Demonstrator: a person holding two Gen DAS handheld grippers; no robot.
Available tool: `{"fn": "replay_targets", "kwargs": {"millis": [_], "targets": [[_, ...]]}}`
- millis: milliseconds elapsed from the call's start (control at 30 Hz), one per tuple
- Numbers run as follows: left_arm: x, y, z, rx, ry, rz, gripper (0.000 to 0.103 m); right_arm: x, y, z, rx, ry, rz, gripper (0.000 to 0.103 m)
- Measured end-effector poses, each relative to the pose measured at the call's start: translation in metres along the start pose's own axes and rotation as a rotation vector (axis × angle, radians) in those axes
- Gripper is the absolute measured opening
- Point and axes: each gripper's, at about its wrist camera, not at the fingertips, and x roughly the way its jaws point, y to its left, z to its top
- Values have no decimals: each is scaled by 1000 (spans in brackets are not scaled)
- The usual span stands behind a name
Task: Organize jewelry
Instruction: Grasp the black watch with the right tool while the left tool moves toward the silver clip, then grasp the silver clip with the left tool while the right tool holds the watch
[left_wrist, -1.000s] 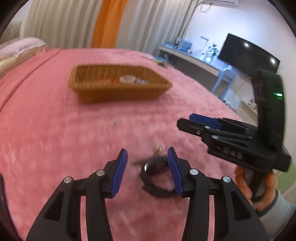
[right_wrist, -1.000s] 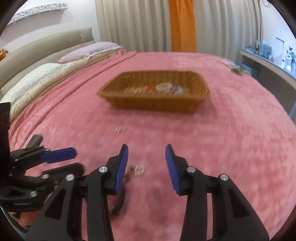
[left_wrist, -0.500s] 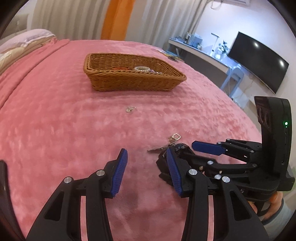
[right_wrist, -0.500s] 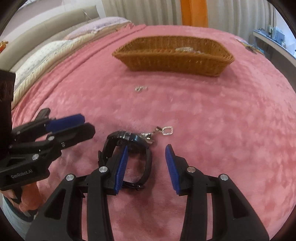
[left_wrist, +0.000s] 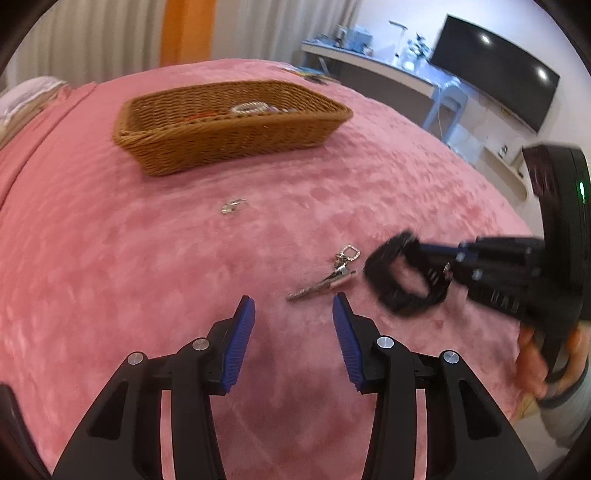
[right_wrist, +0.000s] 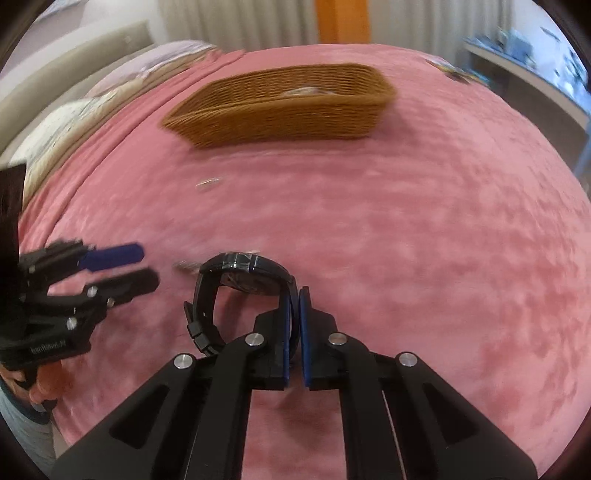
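Both wrist views sit low over the bed (left_wrist: 110, 258) — facing the basket (left_wrist: 229, 144), which both share (right_wrist: 280, 114).

Both claws, left claw (left_wrist: 293, 314) and right claw (right_wrist: 294, 306), are black, with blue ribbed pads (left_wrist: 240, 343), silver screws (left_wrist: 201, 344) and grey sleeves (left_wrist: 569, 413).

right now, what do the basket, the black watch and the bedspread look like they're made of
Basket: woven wicker or rattan, matte brown, visible weave rows. Watch, clamped in the right gripper: glossy dark case, matte black strap, probably rubber or plastic, too blurred to be sure. Bedspread: soft pink plush fabric with a mottled nap.
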Motion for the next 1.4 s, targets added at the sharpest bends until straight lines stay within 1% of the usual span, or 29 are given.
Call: {"fn": "replay_targets", "kwargs": {"millis": [100, 200, 267, 333, 367, 400, 467, 533, 600, 733, 800, 933, 1033, 1100, 1167, 1200, 1267, 1333, 1367, 1400], "targets": [[12, -8, 5, 54, 13, 29, 42, 1, -22, 5, 45, -8, 0, 4], [23, -18, 9, 125, 22, 52, 42, 3, -28, 8, 48, -12, 6, 4], [28, -22, 9, 150, 22, 56, 42, 5, -26, 9, 36, -20, 5, 4], [33, -24, 8, 161, 31, 50, 28, 6, -24, 9, 31, -25, 0, 4], [34, -25, 7, 164, 34, 56, 16, 8, -23, 9, 32, -27, 3, 4], [33, -25, 6, 161, 34, 55, 14, 8, -24, 8, 37, -28, 11, 4], [30, -23, 5, 133, 30, 47, 1, 9, -28, 7, 51, -24, 29, 4], [27, -21, 2, 93, 24, 64, 1, 9, -31, 6, 64, -24, 43, 4], [20, -16, -3, 30, 14, 81, 1, 8, -30, 4, 66, -31, 46, 4], [7, -4, -11, -75, -3, 111, 1, 7, -25, 2, 45, -43, 28, 4], [4, -1, -14, -108, -4, 116, 1, 7, -24, 2, 37, -48, 19, 4], [1, -5, -20, -105, -8, 99, 2, 7, -20, 0, 21, -58, 4, 4], [1, -5, -19, -114, -8, 88, 6, 7, -20, 0, 17, -53, 2, 5], [2, -3, -17, -125, -8, 81, 11, 10, -21, 0, 22, -37, 15, 9], [3, -3, -15, -121, -8, 79, 15, 12, -22, 1, 23, -29, 20, 9], [5, -5, -14, -114, -7, 82, 19, 12, -21, 1, 17, -29, 15, 9], [10, -9, -11, -96, 0, 85, 24, 13, -18, 1, 8, -29, 4, 9], [15, -16, -10, -70, 0, 106, 23, 14, -16, 1, -1, -31, -10, 9], [15, -18, -10, -59, 1, 116, 11, 14, -15, 1, -5, -32, -14, 9], [17, -20, -11, -48, 4, 129, 5, 14, -14, 1, -10, -36, -19, 8]]}}
